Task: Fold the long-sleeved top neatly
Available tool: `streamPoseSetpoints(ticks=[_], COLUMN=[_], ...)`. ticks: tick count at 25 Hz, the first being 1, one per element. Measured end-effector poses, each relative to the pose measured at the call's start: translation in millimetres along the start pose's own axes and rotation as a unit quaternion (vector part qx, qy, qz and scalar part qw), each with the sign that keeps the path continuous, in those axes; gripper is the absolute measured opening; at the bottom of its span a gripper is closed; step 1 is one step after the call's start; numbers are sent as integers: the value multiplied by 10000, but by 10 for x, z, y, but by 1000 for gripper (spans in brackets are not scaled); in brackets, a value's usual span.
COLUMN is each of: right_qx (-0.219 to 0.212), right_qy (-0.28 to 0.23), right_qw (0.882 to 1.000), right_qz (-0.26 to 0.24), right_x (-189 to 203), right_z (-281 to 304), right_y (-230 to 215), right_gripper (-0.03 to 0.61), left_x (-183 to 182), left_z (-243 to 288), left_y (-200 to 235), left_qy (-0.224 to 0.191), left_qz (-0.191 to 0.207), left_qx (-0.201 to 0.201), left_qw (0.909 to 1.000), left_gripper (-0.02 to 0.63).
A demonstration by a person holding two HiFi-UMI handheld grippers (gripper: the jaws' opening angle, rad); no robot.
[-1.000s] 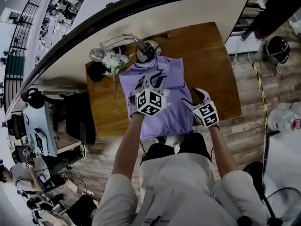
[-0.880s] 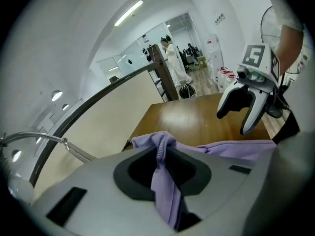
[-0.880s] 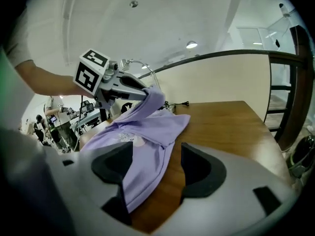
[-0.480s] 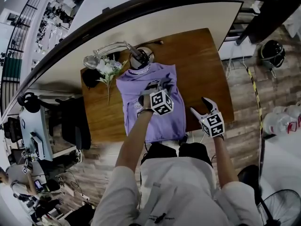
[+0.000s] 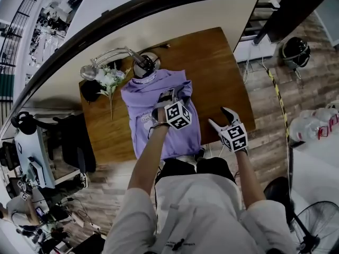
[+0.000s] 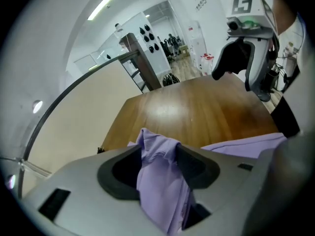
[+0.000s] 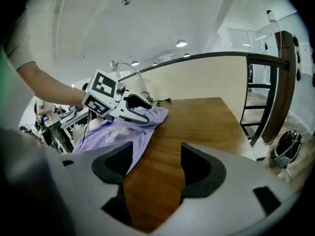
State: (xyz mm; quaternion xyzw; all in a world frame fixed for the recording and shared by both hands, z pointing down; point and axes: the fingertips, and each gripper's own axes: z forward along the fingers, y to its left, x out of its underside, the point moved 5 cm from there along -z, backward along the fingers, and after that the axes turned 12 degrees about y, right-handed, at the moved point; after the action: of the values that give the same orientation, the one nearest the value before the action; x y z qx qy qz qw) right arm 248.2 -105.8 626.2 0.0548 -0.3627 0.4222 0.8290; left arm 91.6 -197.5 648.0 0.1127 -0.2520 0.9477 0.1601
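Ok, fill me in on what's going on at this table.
A person with a gripper in each hand is folding a purple long-sleeved top on the wooden table. The left gripper is down on the top near its middle; its jaws have just been opening, with a bunch of the fabric between them. The right gripper hangs open and empty over bare wood to the right of the top.
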Motion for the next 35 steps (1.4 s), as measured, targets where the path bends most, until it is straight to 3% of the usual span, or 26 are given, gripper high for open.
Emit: streamPoseSetpoints(ticks=[4,8,11,12,13,16,17,19,20,21,23,25,26,27,28,29,31,32,34,35], right_qx=[-176,-600,-902,-1104,-1397,-2094,-2082,-1853,-1747,-1738,-2230,-3076,-3372,-3497,-3403,-3069,-2067,-1723,-1476,-1398], right_qy=[-84,-283,-222,-226,-271,-425,-421,-316,-274,-302,-722,-1643,-2167,-2555,-2657,-2429,-1392,-913,-460,-424], right_qw=[9998,9973,9909,9822,9647,8797,8617,8491,8491,8521,8668,8769,8762,8751,8816,8995,9410,9518,9582,9591], right_qz=[93,312,969,1505,2218,4249,4608,4936,4978,4927,4401,3307,2676,2158,1905,1944,2290,2366,2406,2424], right_x=[-104,-417,-586,-609,-623,-627,-626,-659,-712,-811,-1183,-1653,-1836,-1941,-1935,-1808,-1384,-1202,-1000,-952], right_z=[119,397,713,812,905,1157,1236,1376,1418,1435,1382,1148,983,854,826,916,1254,1378,1457,1445], right_y=[31,70,-6,-63,-123,-251,-290,-359,-368,-341,-135,165,274,324,297,197,-51,-112,-116,-109], right_gripper=[305,301,297,304,313,353,353,337,240,72,49,49,49,51,51,51,60,84,238,243], left_x=[90,203,440,544,660,1074,1211,1444,1542,1636,1824,2004,2082,2154,2225,2296,2428,2486,2589,2634], left_z=[-130,-271,-428,-485,-534,-657,-696,-767,-796,-817,-843,-859,-869,-877,-884,-893,-922,-940,-984,-1011], left_y=[3,-24,-52,-73,-97,-174,-194,-222,-239,-263,-330,-429,-483,-531,-573,-612,-686,-722,-777,-799], left_qy=[-151,-243,-245,-212,-155,105,182,259,270,278,326,444,507,565,624,684,785,818,841,841], left_qz=[-658,-1051,-1627,-1813,-1960,-2356,-2514,-2871,-3065,-3263,-3638,-3931,-4044,-4140,-4223,-4296,-4418,-4464,-4539,-4574], left_qx=[-252,-492,-499,-514,-545,-617,-635,-671,-680,-682,-677,-666,-662,-661,-665,-671,-684,-694,-720,-729], left_qw=[9974,9929,9851,9818,9790,9698,9656,9552,9490,9424,9284,9160,9108,9061,9018,8979,8911,8884,8842,8823], left_gripper=[229,232,232,232,232,232,232,230,230,230,230,230,230,230,230,230,230,230,230,230])
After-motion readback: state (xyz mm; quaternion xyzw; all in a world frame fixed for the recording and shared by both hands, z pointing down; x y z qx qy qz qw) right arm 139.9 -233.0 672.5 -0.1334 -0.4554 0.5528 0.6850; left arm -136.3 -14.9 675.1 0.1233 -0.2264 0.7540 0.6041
